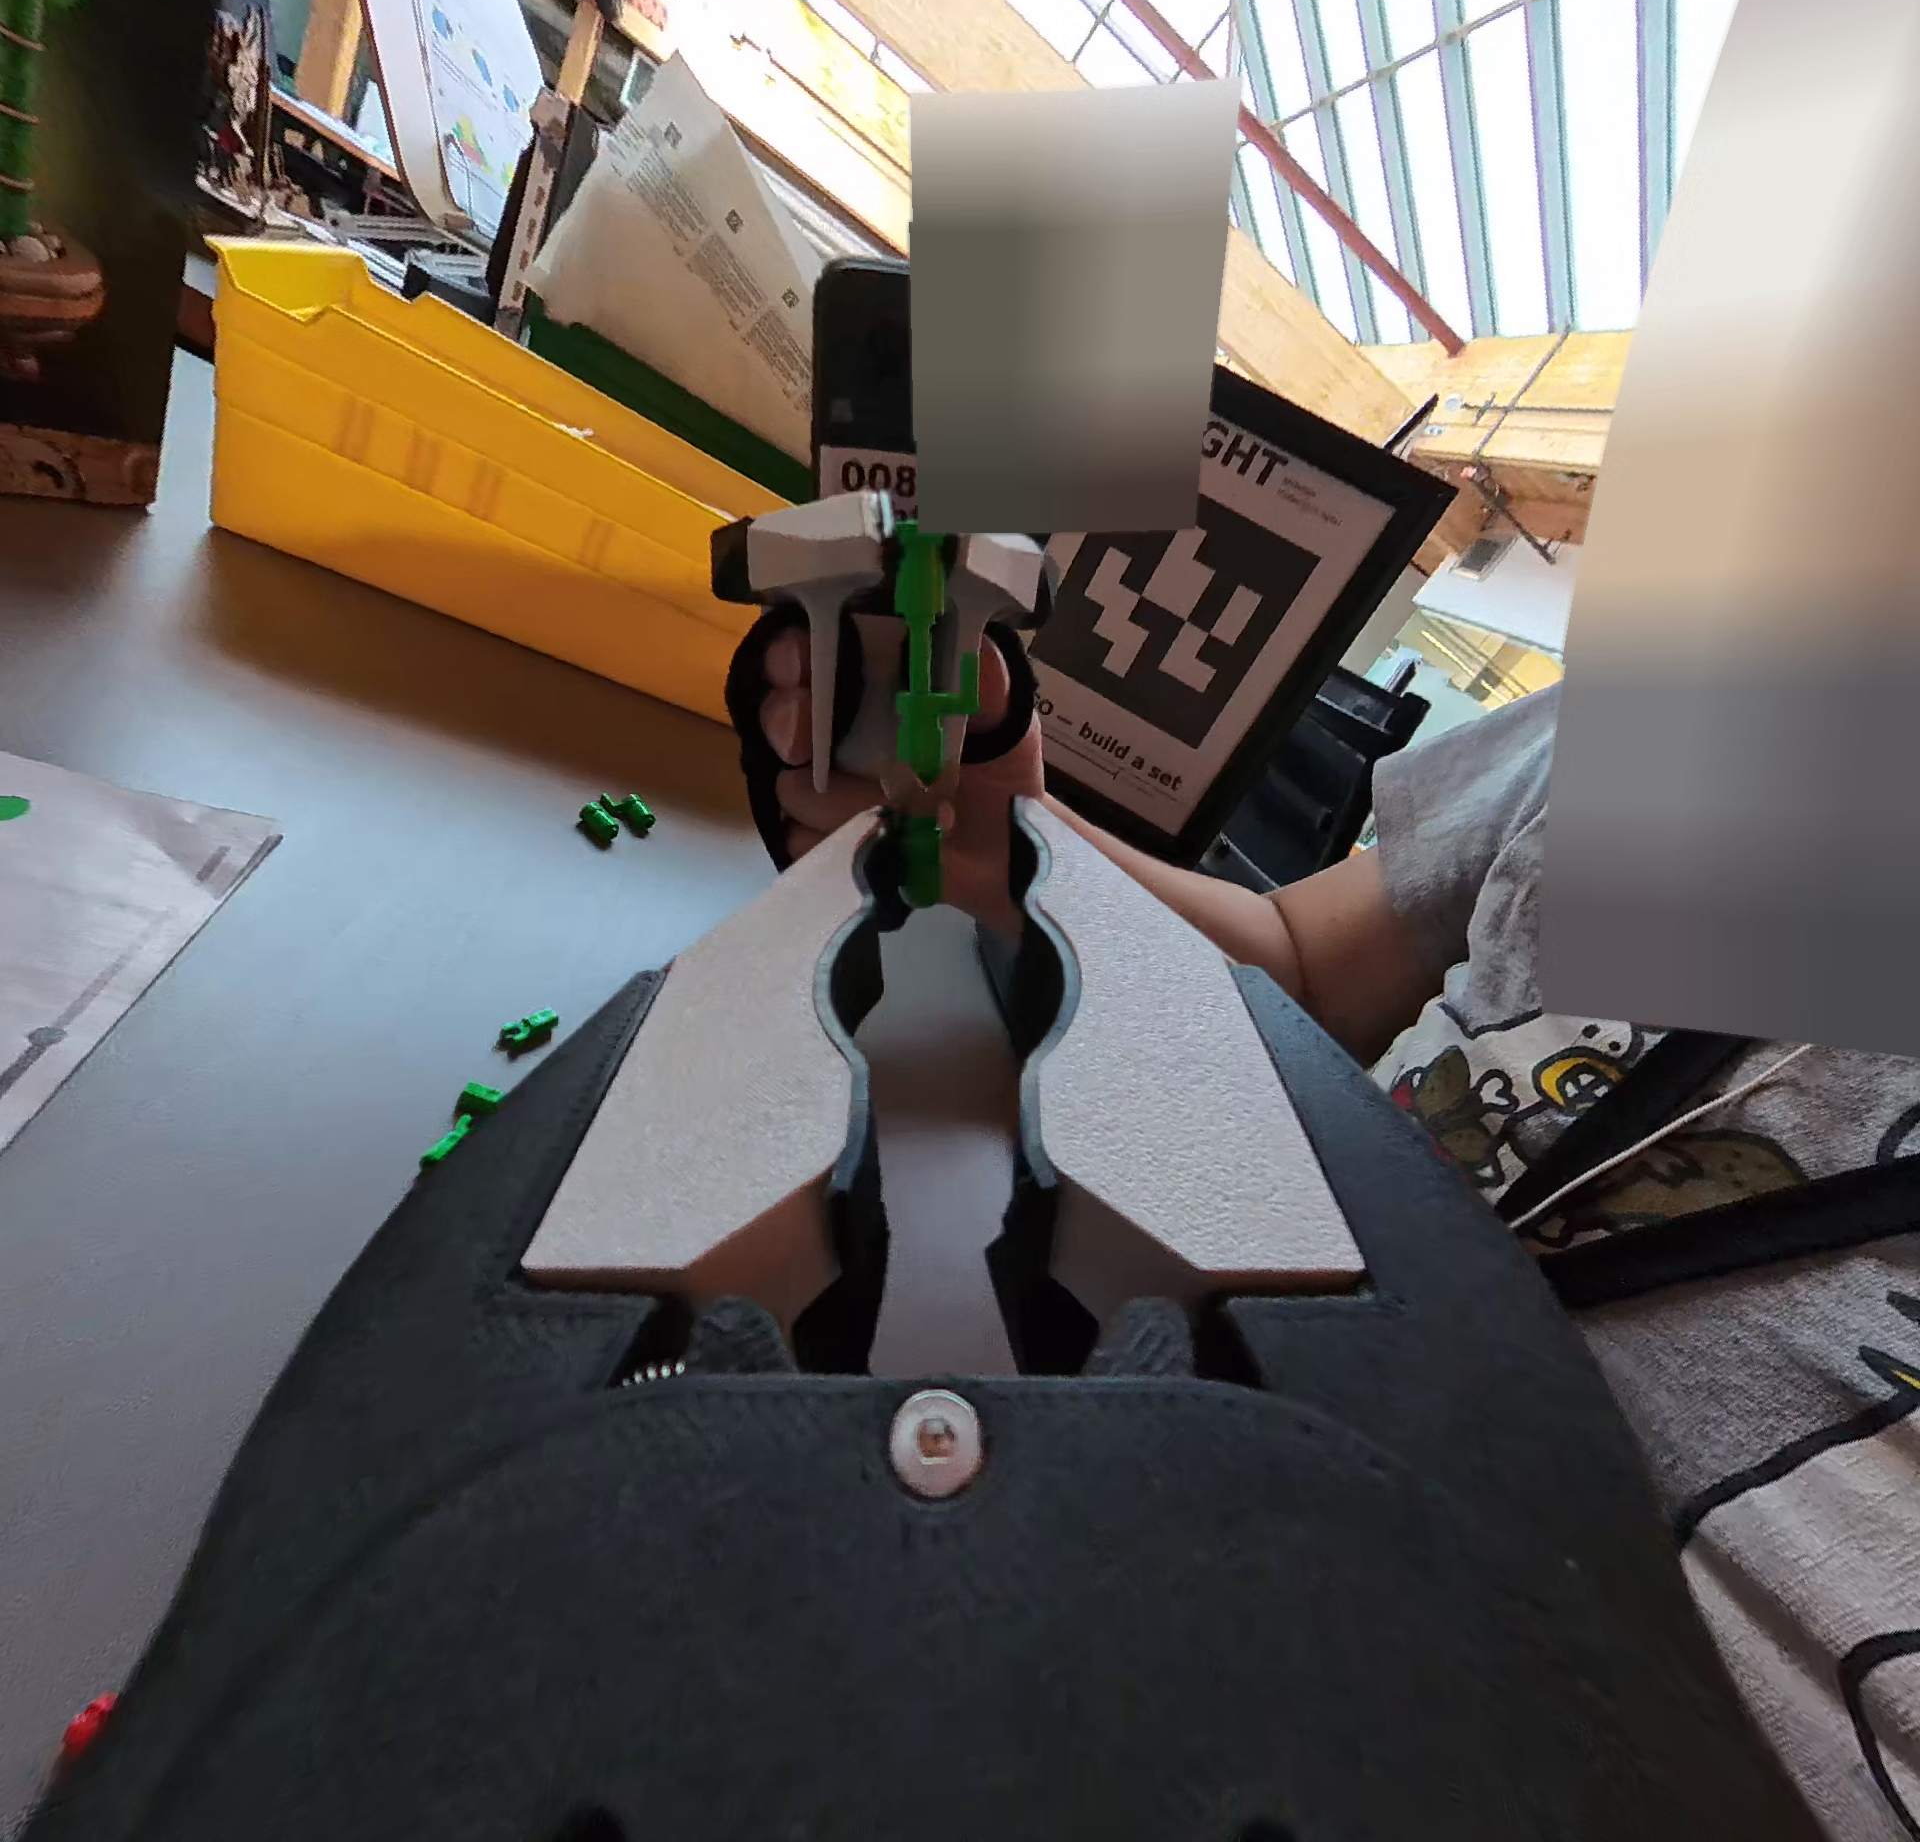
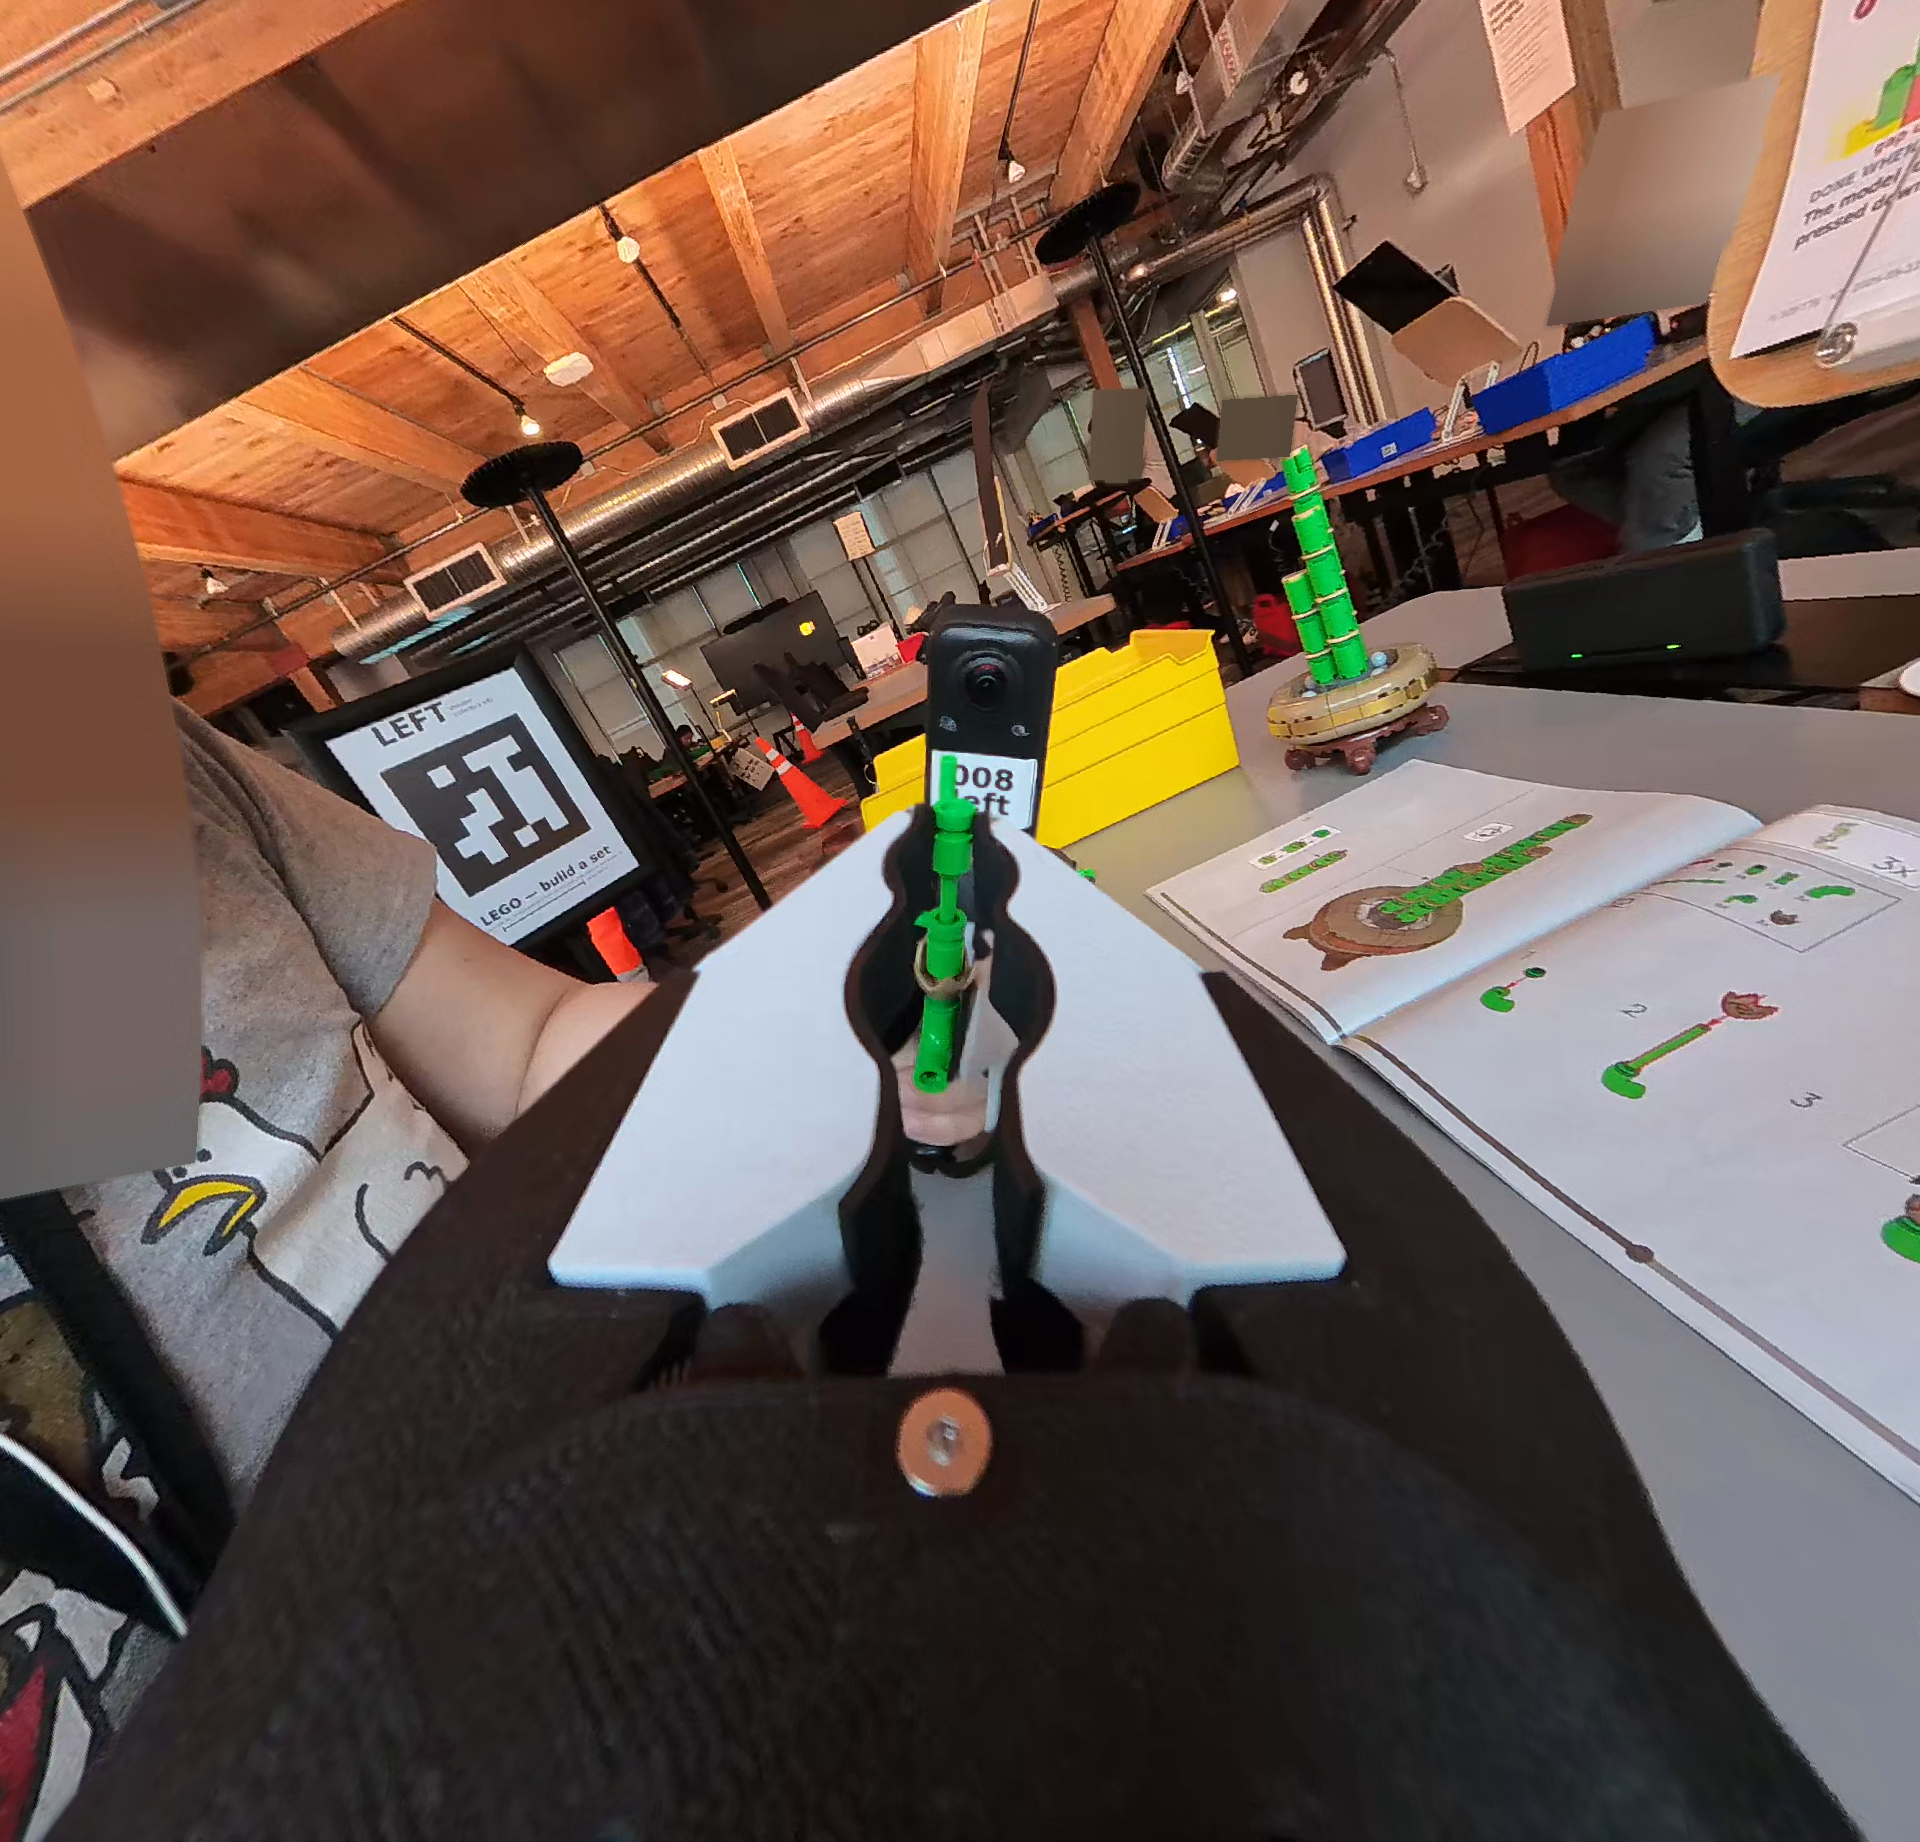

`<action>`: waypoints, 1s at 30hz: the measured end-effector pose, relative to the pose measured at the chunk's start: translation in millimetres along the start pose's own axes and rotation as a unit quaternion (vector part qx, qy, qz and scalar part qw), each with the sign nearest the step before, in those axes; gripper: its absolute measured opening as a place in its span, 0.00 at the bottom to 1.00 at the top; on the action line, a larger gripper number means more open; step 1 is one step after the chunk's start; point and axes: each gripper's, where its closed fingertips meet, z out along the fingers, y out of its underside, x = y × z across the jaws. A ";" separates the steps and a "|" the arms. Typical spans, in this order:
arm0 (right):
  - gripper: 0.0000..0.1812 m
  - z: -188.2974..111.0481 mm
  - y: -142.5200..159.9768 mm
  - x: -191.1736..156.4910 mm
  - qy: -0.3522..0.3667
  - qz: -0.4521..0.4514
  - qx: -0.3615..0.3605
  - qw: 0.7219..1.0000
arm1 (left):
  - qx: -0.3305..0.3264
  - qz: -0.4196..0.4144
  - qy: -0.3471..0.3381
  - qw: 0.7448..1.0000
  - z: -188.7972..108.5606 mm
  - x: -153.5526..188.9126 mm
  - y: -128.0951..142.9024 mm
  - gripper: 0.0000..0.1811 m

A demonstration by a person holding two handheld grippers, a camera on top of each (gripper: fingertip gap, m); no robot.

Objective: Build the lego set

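A thin green lego stalk point(image 1: 920, 649) with a tan ring point(image 1: 914, 795) stands upright in the air between my two grippers, which face each other. My right gripper point(image 2: 954, 821) is shut on the stalk point(image 2: 945, 919) near its upper part; it also shows farther off in the left wrist view point(image 1: 894, 649). My left gripper point(image 1: 948, 821) has its jaws a little apart. The stalk's lower end sits between the tips against the left finger, with a gap to the other finger. Loose green pieces point(image 1: 613, 816) lie on the grey table point(image 1: 416, 961).
A yellow bin point(image 1: 436, 442) stands behind the grippers. The open instruction booklet point(image 2: 1558, 961) lies on the table. A built green bamboo model on a round base point(image 2: 1340, 670) stands beyond it. A person's arm point(image 1: 1195, 919) and torso are close by.
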 end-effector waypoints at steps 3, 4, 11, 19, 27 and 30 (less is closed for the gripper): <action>0.03 0.4 -0.2 -1.6 -0.009 0.004 0.003 1.000 | 0.000 -0.001 -0.001 1.000 -2.4 -0.3 -1.3 0.03; 0.03 0.8 0.7 -0.4 -0.006 0.004 0.001 1.000 | -0.005 -0.002 -0.006 1.000 -2.5 -1.8 -0.2 0.03; 0.35 2.1 -0.5 -4.9 0.038 -0.143 -0.021 0.989 | 0.011 -0.101 0.014 0.995 -7.5 -6.4 -3.4 0.03; 0.59 11.4 34.5 13.1 0.162 -0.410 -0.157 0.884 | 0.002 -0.164 0.012 0.986 -9.1 -12.9 2.7 0.03; 0.45 8.0 60.8 32.1 0.191 -0.441 -0.250 0.840 | -0.020 -0.186 -0.027 0.982 -11.0 -26.4 14.2 0.03; 0.41 4.5 65.4 42.3 0.212 -0.444 -0.273 0.827 | -0.031 -0.198 -0.043 0.979 -12.3 -31.7 19.9 0.03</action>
